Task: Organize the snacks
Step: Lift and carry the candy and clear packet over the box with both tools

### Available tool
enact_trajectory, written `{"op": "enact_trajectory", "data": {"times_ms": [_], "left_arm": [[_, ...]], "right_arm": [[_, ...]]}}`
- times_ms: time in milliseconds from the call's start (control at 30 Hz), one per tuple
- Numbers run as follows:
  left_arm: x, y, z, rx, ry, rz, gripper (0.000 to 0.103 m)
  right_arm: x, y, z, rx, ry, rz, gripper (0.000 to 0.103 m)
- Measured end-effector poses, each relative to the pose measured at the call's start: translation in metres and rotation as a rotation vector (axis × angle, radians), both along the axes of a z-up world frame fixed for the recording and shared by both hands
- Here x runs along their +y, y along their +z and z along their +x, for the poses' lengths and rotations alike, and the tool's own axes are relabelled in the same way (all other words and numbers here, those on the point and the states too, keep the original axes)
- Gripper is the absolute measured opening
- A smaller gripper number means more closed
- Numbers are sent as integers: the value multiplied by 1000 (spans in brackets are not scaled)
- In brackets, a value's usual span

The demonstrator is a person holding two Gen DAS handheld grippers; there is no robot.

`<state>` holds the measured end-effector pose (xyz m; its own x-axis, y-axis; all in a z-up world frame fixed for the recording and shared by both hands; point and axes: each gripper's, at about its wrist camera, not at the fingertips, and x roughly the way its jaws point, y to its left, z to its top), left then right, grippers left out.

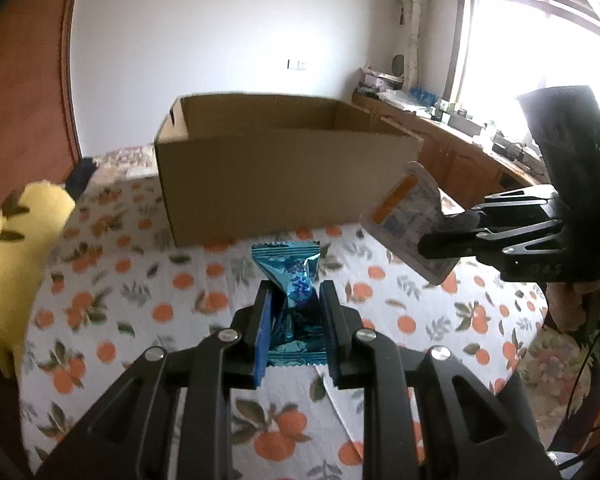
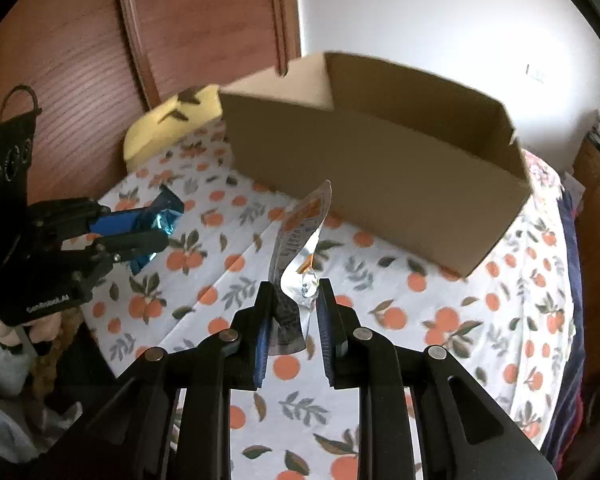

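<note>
A yellow plush toy (image 1: 16, 236) leans beside the orange-patterned tablecloth (image 1: 140, 300), near a wooden door (image 2: 100, 40).

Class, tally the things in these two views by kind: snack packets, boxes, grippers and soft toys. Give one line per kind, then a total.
Snack packets: 2, the blue foil packet and the white and orange packet
Boxes: 1, the cardboard box
Grippers: 2, the left gripper and the right gripper
Soft toys: 1, the yellow plush toy
Total: 6
</note>
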<state>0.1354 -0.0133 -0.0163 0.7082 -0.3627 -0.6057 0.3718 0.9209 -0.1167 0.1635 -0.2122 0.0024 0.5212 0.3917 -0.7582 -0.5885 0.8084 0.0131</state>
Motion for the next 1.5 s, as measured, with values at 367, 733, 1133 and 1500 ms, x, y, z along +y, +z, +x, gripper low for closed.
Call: {"op": "enact_trajectory", "data": {"times_ms": [367, 733, 1133, 1500], "left_arm": [[-2, 45, 40, -62, -38, 29, 21], [-19, 74, 88, -113, -64, 39, 21], [-28, 77, 142, -122, -60, 48, 21], [-23, 43, 188, -44, -39, 36, 21]], "right_arm": [[-24, 30, 28, -56, -52, 27, 19], [-27, 58, 65, -116, -62, 43, 19], [-23, 71, 111, -157, -82, 92, 19], [-22, 51, 149, -142, -112, 105, 19]]}}
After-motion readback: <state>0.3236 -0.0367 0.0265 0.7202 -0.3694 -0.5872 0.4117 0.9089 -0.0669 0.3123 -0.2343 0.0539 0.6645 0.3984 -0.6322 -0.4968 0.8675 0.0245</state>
